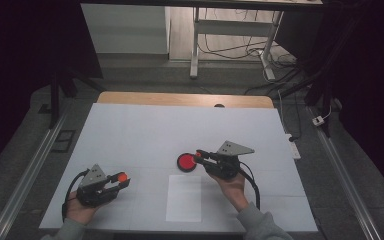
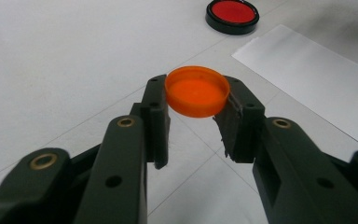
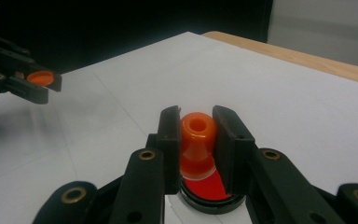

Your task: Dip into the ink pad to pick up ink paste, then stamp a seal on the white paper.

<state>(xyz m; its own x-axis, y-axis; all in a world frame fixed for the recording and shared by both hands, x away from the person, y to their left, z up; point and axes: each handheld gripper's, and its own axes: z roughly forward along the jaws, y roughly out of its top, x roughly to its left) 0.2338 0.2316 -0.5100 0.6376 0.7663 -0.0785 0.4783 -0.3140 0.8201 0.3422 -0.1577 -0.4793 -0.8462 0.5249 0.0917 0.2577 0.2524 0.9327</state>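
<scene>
Counting: one orange cap [image 2: 197, 91] in left tool [image 2: 193, 116]; one orange stopper [image 3: 197, 133] in right tool [image 3: 199, 140]; one red dish [image 1: 186, 162]

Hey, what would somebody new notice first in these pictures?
Probably the bright orange cap pinched in the left hand-held gripper, low on the left of the white table. Next, the right hand-held gripper clamps a small orange bottle just above a black dish of red ink near the table's middle.
</scene>
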